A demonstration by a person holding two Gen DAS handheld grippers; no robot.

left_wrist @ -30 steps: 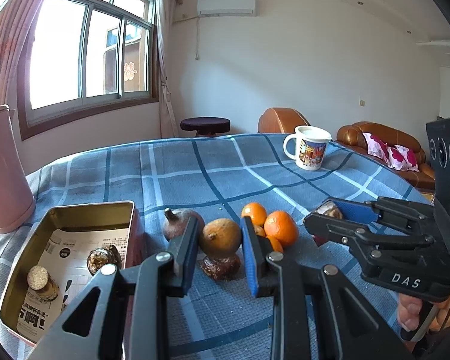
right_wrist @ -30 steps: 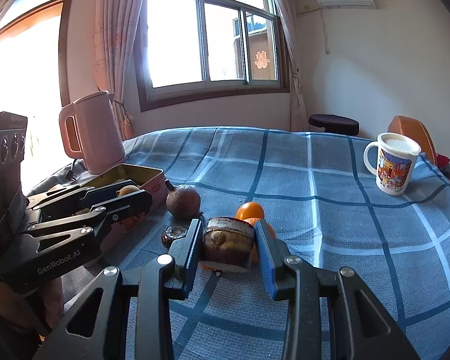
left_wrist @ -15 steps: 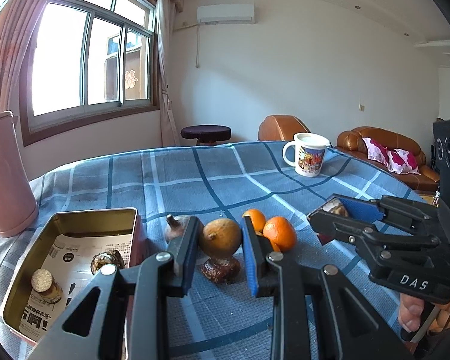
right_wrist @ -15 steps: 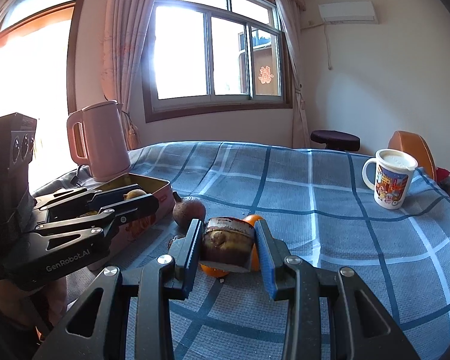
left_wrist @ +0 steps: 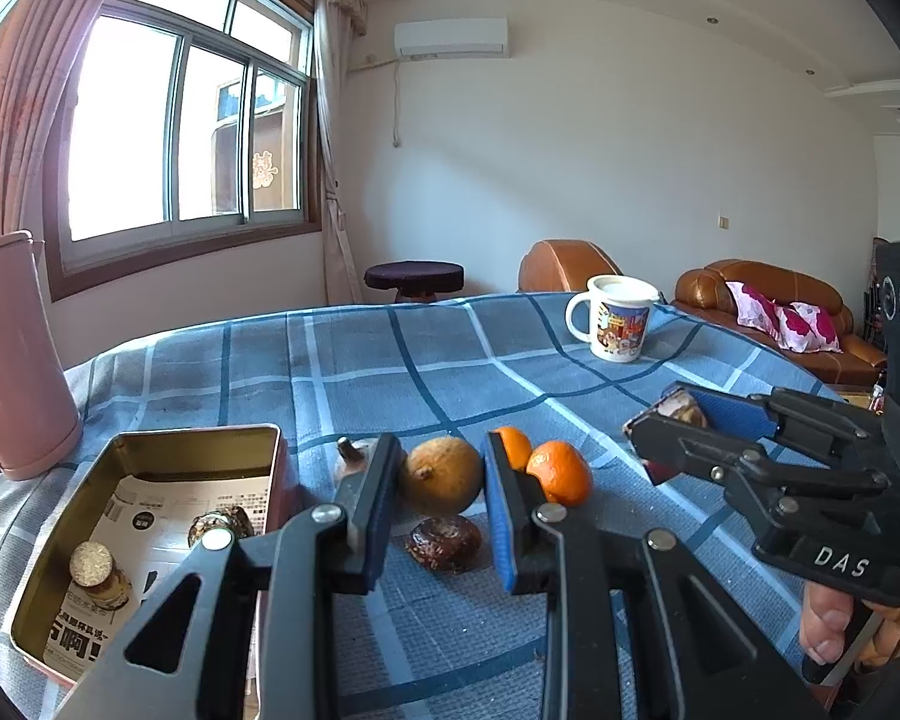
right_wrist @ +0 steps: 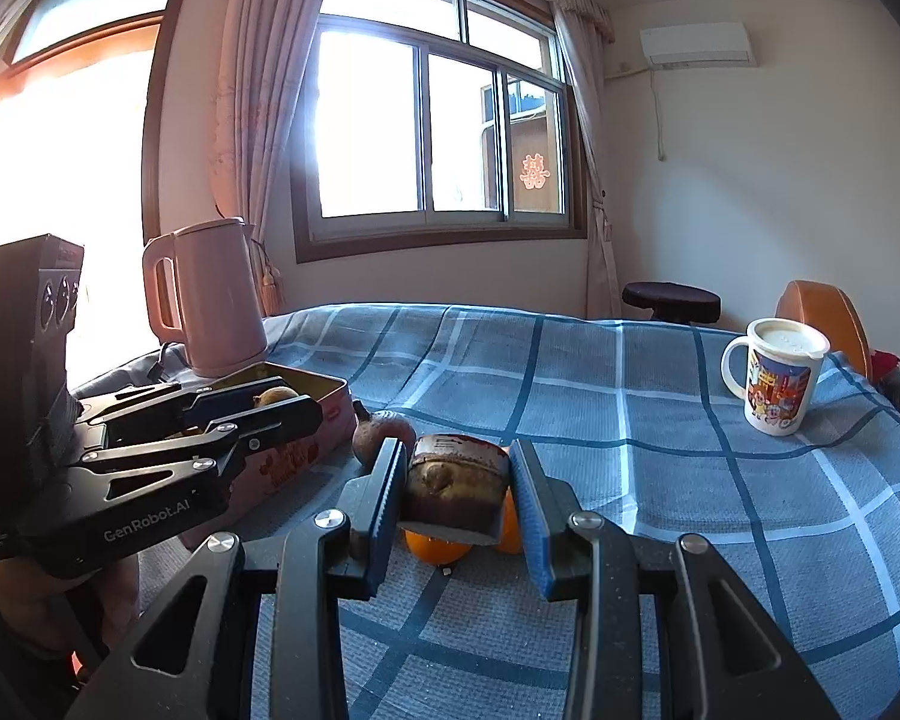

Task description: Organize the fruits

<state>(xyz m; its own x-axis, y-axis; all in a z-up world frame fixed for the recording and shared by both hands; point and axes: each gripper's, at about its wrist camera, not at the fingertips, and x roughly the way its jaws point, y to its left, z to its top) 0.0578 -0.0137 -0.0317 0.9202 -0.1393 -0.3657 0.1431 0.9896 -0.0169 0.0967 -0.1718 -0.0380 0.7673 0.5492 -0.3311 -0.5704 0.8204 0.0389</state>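
While the left tongs (left_wrist: 441, 480) stay clamped on a tan fruit (left_wrist: 441, 474), the right tongs (right_wrist: 456, 489) stay clamped on a dark cut piece (right_wrist: 456, 483), both loads held clear above the bench (right_wrist: 660, 420). Over the last second little has changed: neither grip has loosened and neither hand has travelled much; both views have only tipped up slightly, so more ceiling shows. I judge both pieces are lifted and waiting to be carried to the tin (left_wrist: 168, 444), which sits just left of the pile. Two oranges (left_wrist: 558, 474) and a wrinkled dark fruit (left_wrist: 444, 543) lie below and behind the tan one, and a brown fruit with a stem (right_wrist: 384, 435) lies next to the tin wall. Inside the tin, on printed paper, are two or three small pieces; what they are is hard to tell. A mug (left_wrist: 615, 324) stands well apart, a kettle (right_wrist: 210, 294) behind the tin. What kind of fruit the cut piece is I cannot make out, and the tongs hide part of the oranges.
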